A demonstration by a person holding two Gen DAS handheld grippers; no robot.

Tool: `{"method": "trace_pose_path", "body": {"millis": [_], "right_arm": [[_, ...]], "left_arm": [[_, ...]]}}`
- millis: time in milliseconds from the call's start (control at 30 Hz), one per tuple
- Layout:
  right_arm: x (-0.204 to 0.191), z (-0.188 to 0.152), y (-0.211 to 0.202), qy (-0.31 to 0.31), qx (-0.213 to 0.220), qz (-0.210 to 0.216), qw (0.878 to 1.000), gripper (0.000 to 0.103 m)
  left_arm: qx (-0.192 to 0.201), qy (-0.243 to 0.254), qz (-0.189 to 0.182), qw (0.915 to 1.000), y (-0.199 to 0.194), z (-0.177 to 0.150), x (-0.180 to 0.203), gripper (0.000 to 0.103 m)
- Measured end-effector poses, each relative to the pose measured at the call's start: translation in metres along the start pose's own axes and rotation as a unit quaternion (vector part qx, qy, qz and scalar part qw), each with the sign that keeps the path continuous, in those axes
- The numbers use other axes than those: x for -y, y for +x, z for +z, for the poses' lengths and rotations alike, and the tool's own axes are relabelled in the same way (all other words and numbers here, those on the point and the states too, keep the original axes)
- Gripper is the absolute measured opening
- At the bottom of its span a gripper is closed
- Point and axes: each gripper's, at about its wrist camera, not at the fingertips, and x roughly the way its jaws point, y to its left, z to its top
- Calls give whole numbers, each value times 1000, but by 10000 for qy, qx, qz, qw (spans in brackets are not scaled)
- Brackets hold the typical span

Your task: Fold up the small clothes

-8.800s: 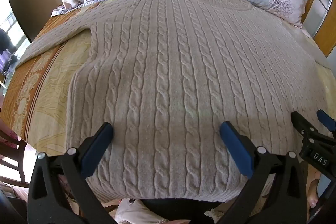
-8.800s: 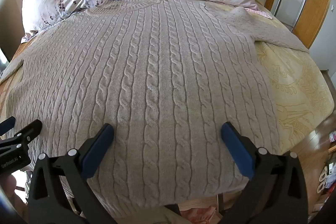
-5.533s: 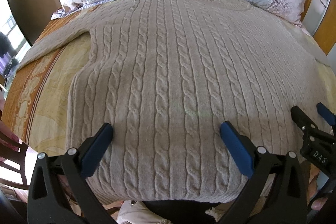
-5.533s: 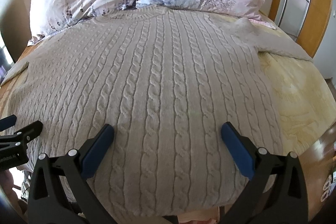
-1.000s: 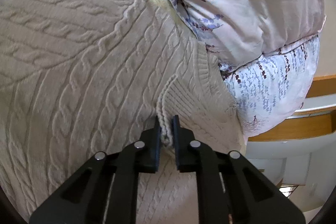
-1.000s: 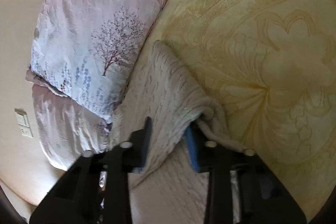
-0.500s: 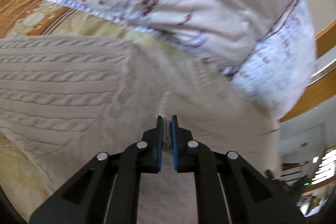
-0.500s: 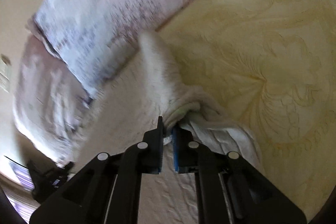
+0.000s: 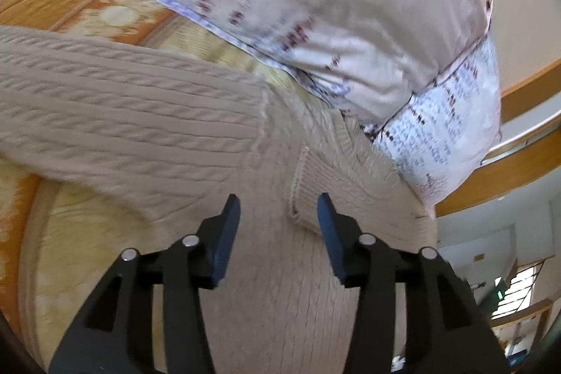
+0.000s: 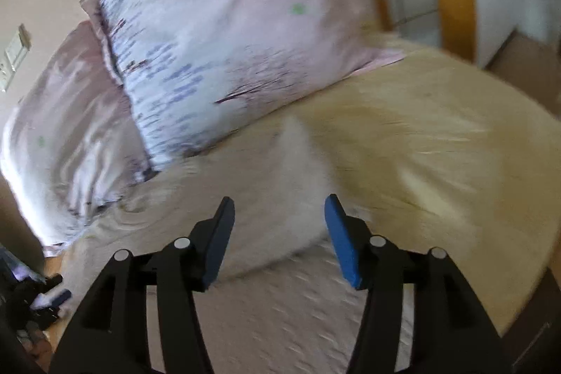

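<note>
both tools, left tool (image 9: 278, 219) and right tool (image 10: 277, 219), tilted downward over sweater (image 9: 147, 128), jaws opening, empty.

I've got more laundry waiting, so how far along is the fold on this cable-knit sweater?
Done: the hem lies up by the collar, next to the pillows, so the sweater is doubled over. In hand: nothing; the left gripper and right gripper are opening, jaws clear of the knit. Left: one sleeve lies spread sideways.

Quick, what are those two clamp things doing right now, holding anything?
Left gripper: jaws opening, sweater released.
Right gripper: jaws opening, holding nothing.
</note>
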Motion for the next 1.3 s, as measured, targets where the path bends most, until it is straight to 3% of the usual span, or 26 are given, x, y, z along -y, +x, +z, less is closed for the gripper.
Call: {"method": "trace_pose_path", "body": {"millis": [33,133,233,333,433,567,667,833,1000,1300], "right_arm": [[0,10,13,104,-219,217,9995,55],[11,26,51,453,-817,242,9953,55],[35,27,75,796,-1137,-148,9902,48],[44,27,67,831,-986,-383,9909,42],[28,21,51,499,-800,-581,9939,48],[-8,9,40,-281,-729,-60,9969,60],[-32,0,47,-608,-950,155,9935,61],[-50,-13,47,-785,-1122,481,9894,61],[-58,-14,37,-813,-1090,665,9885,64],[-58,0,18,-772,-696,712,9920,66]], "left_arm": [[38,-3,-1,10000,-8,0,-4,50],[272,5,117,9996,-37,-1,-18,55],[510,-22,302,9982,-64,-1,-37,56],[633,-118,404,9971,-85,3,-59,56],[768,-240,605,9949,-103,6,-82,56],[675,-583,701,9935,-109,7,-107,55],[590,-888,668,9921,-107,4,-122,54],[563,-1544,583,9847,-104,3,-149,48],[773,-1801,776,9775,-102,16,-168,48],[1226,-2310,725,9625,-112,37,-201,35]]}}
